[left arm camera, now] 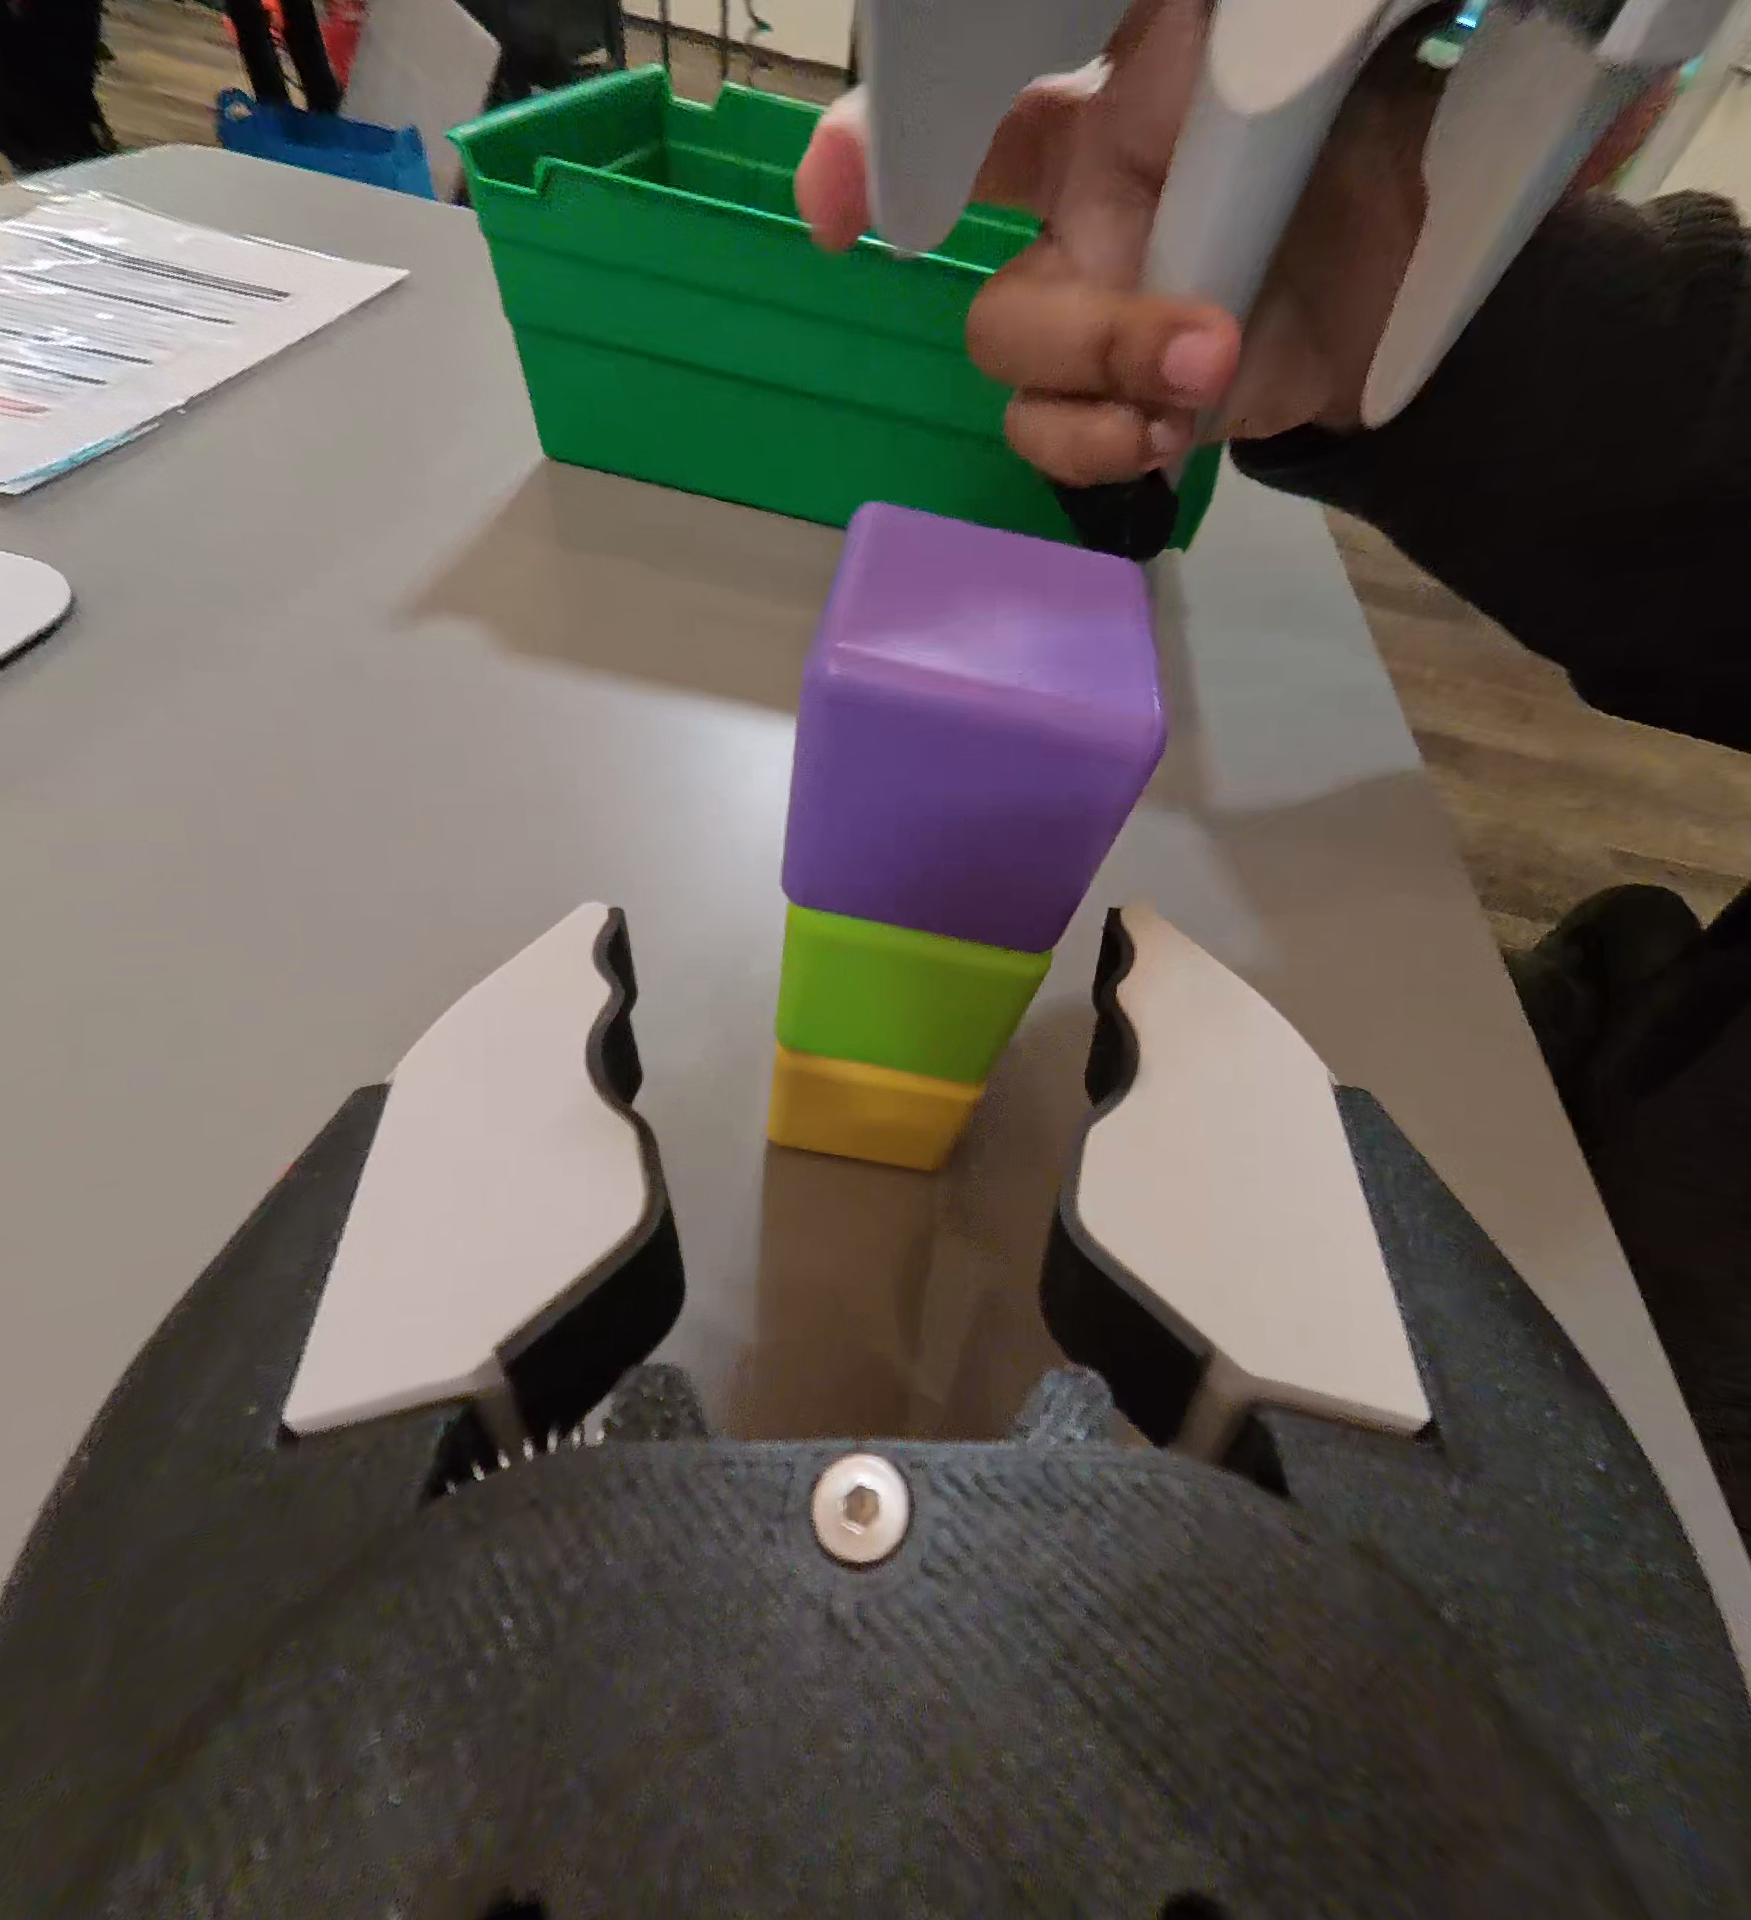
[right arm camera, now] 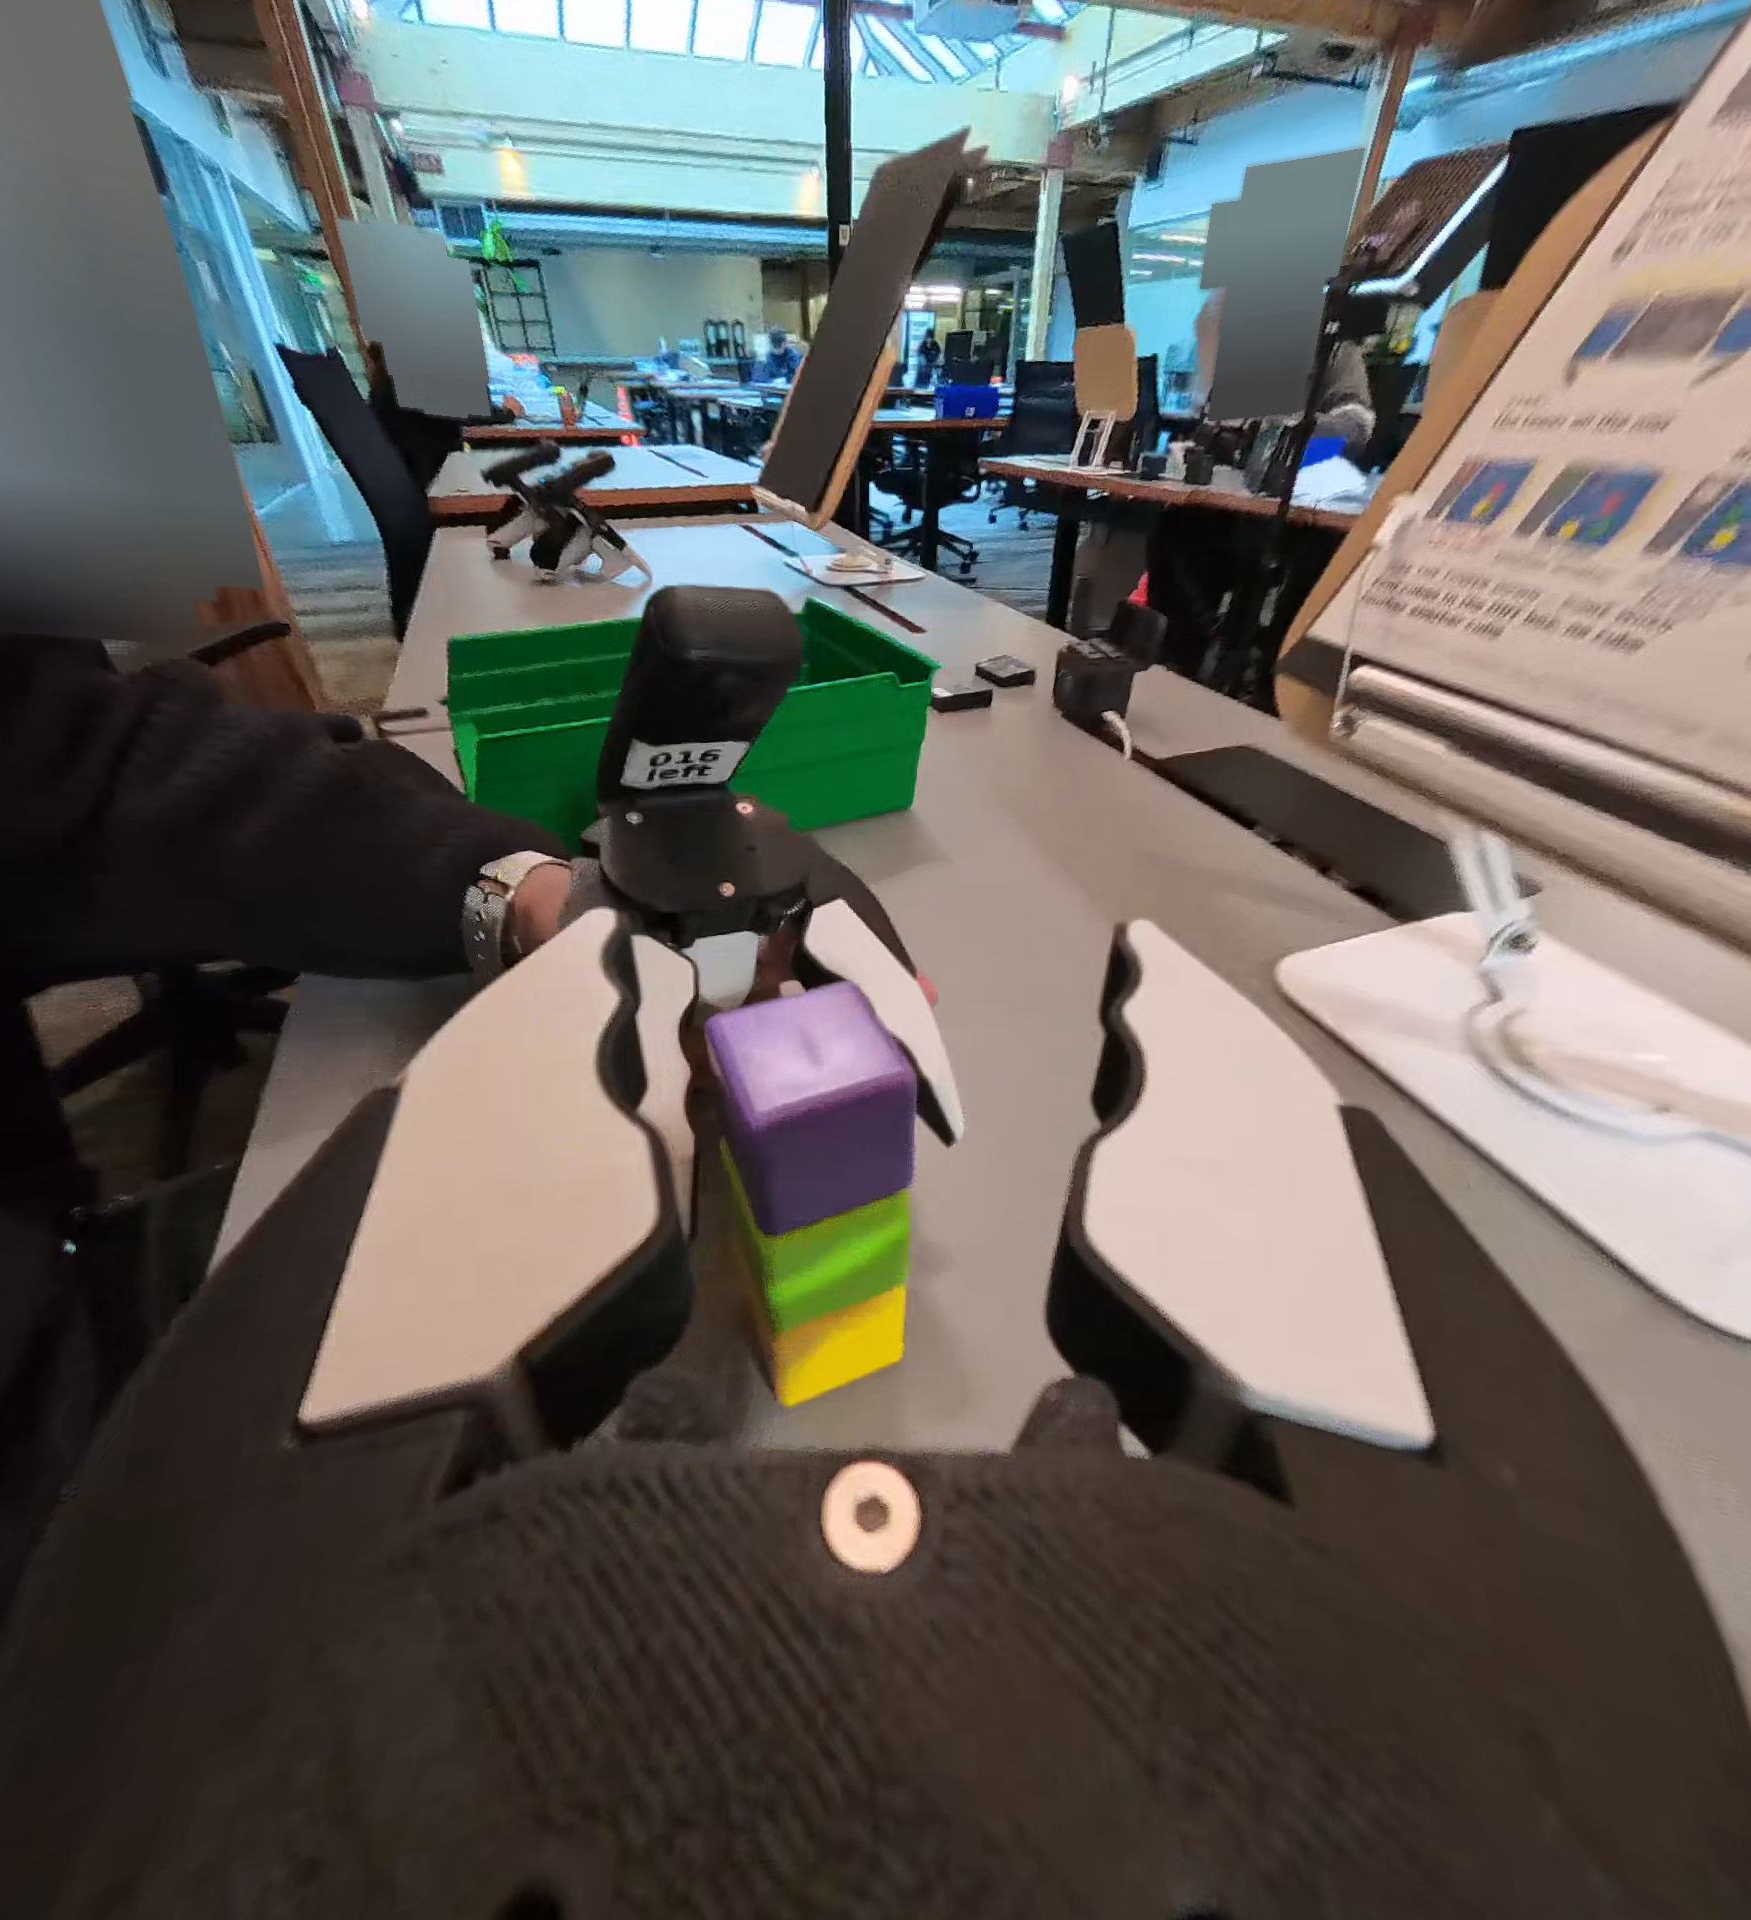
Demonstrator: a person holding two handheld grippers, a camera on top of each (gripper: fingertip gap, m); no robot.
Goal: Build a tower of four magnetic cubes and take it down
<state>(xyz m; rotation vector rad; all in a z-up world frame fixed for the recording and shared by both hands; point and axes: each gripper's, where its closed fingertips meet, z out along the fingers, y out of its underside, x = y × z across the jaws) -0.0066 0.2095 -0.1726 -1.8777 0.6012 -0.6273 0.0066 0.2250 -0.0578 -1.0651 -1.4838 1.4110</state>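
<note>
The light here is bright and even, coming mostly from the skylights (right arm camera: 642, 21) at twelve o'clock in my right wrist view. On the grey table (left arm camera: 331, 831) the shadows are soft: one spreads toward seven o'clock from the green bin (left arm camera: 746, 364), and a dull reflection sits below the block stack (left arm camera: 912, 883). Both wide-angle views bend straight lines near the rims. Motion blur smears the hand (left arm camera: 1110, 312) at one o'clock in my left view, and the poster (right arm camera: 1629, 416) at two o'clock in my right view.
</note>
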